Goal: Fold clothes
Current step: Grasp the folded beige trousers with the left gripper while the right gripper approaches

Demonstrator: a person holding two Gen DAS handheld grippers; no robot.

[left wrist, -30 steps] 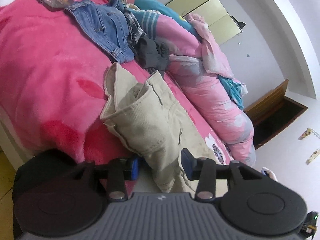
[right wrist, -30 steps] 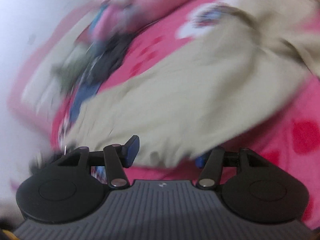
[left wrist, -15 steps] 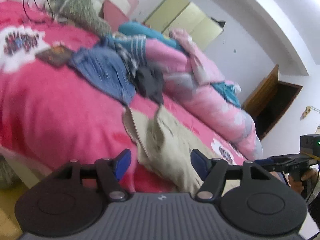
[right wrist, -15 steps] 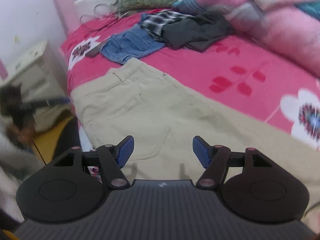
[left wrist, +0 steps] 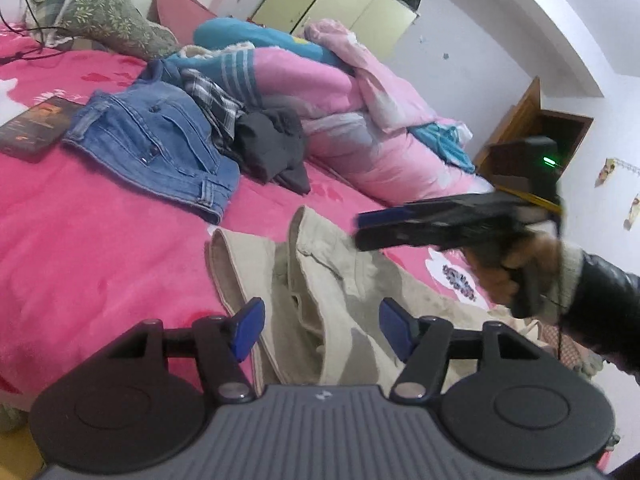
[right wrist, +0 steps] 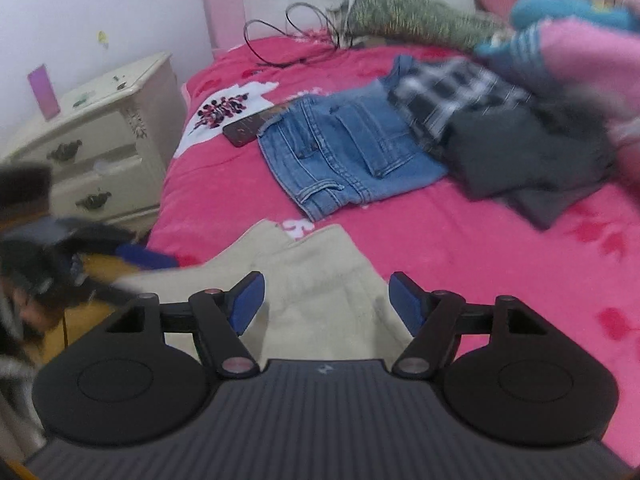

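A: Item one, the task garment?
B: Beige trousers (left wrist: 320,280), crumpled, lying on the pink bedspread (left wrist: 100,248) at the near edge of the bed. Waistband end stands up in two ridges with a hollow between; the rest trails off toward the bed's near edge.

A: Grippers over it?
B: Left gripper (left wrist: 320,326) hovers above the trousers, jaws apart and closing, blue pads (left wrist: 248,328) clear of the cloth, nothing pinched. Right gripper (right wrist: 324,304) also above the beige fabric, jaws apart and widening, nothing gripped. In the left view the right gripper reaches in above the trousers' far ridge, held by a hand (left wrist: 520,264) in a dark sleeve.

A: Beyond the trousers?
B: A strip of bare bedspread, then folded blue jeans (right wrist: 344,152). A dark phone (right wrist: 248,130) lies touching the jeans' far corner. A plaid garment (right wrist: 452,92) and a dark grey garment (right wrist: 528,160) sit beside the jeans, against a rolled pink quilt (left wrist: 360,120).

A: Open room?
B: Bare bedspread on the grey-garment side of the trousers. On the other side, the mattress edge and a cream nightstand (right wrist: 100,144) follow.
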